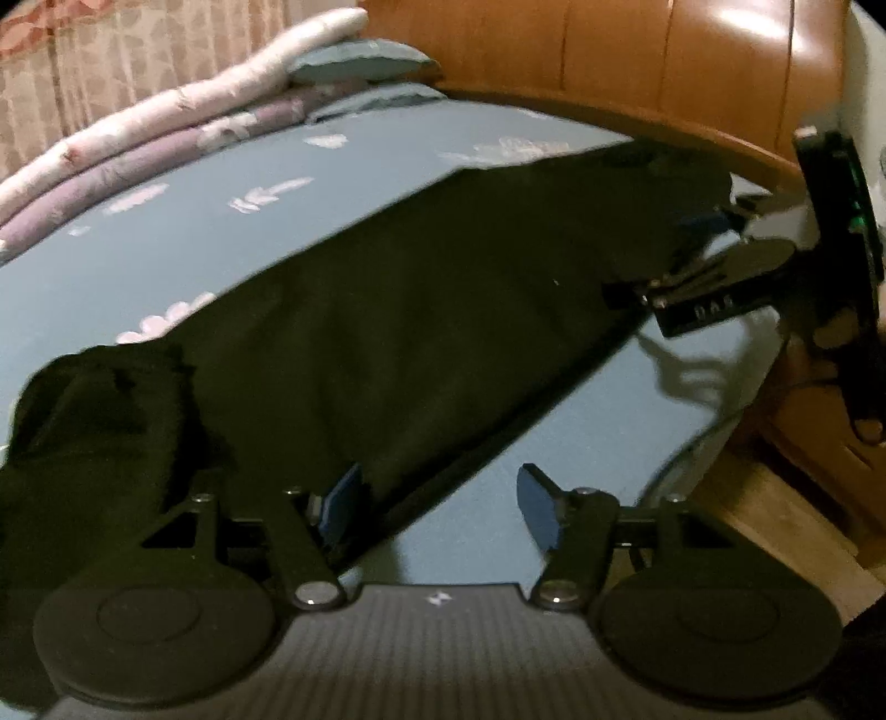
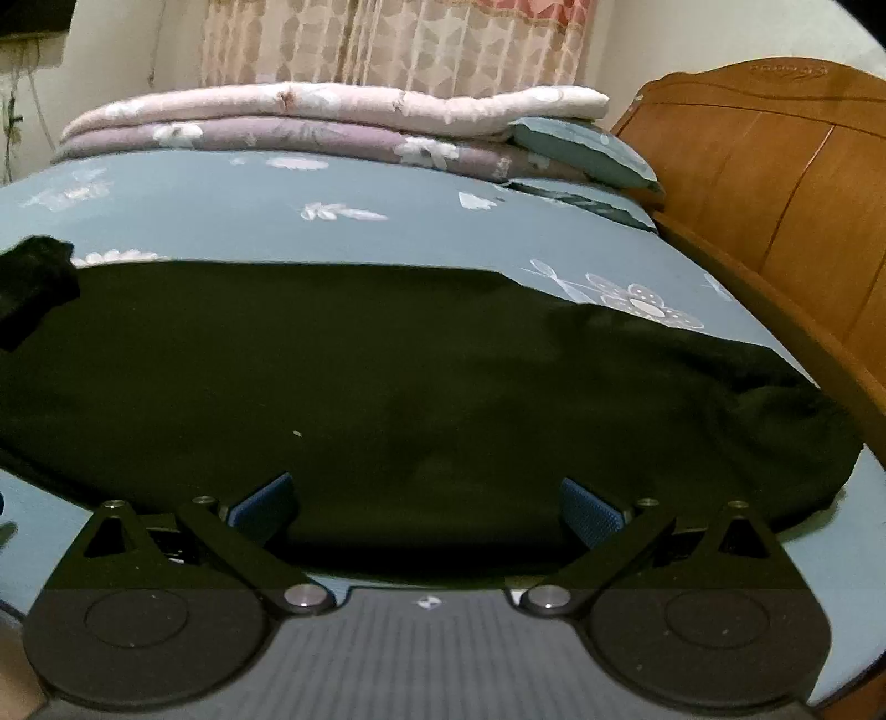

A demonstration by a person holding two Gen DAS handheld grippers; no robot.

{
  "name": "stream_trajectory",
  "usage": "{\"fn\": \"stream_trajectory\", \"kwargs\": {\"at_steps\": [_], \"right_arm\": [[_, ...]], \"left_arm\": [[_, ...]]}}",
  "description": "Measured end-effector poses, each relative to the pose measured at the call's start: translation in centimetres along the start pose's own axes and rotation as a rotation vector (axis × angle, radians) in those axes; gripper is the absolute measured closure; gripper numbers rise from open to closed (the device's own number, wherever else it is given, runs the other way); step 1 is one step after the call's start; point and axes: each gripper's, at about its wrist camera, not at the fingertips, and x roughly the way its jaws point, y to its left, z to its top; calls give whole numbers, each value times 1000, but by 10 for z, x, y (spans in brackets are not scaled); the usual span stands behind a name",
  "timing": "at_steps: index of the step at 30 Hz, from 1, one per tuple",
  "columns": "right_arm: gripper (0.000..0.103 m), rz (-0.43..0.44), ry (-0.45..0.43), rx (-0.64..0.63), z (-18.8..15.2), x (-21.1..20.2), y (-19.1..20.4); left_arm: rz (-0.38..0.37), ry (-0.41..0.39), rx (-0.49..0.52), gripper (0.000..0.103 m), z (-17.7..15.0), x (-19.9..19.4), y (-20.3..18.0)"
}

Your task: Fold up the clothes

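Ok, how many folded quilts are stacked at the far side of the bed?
2. The pale pink quilt lies on top; the mauve floral quilt sits directly under it, both along the bed's far edge by the curtain. More could be hidden behind them.

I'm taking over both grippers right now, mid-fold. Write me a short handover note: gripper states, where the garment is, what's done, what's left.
Left gripper: open, holding nothing, at the near edge of the dark garment.
Right gripper: open, holding nothing, over the same near edge.
Garment: spread lengthwise on the blue floral bedsheet, one end bunched.
Done: it looks laid out in a long strip.
Left: probably fold it shorter and tidy the bunched end.
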Motion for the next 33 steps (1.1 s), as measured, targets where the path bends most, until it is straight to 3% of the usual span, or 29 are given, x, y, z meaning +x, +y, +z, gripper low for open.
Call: {"fn": "stream_trajectory", "kwargs": {"at_steps": [8, 12, 14, 18, 19, 20, 21, 29, 33], "right_arm": [[0, 27, -20, -21, 0, -10, 9], [0, 33, -21, -4, 1, -8, 9], [0, 33, -23, -3, 0, -9, 10], [0, 34, -18, 3, 0, -9, 8], [0, 34, -18, 6, 0, -9, 8], [0, 33, -18, 9, 0, -9, 7], [0, 31, -18, 13, -1, -9, 6], [0, 30, -17, 42, 0, -5, 4], [0, 52, -30, 46, 3, -4, 9]], "left_arm": [[124, -19, -33, 41, 5, -16, 25], [241, -15, 2, 50, 17, -13, 43], [305, 8, 20, 57, 23, -3, 52], [372, 77, 32, 57, 27, 21, 64], [382, 95, 36, 65, 26, 26, 66], [397, 107, 38, 89, 24, 29, 68], [411, 112, 28, 99, 22, 30, 71], [495, 90, -24, 101, 10, -15, 83], [554, 125, -58, 101, -5, -37, 100]]}}
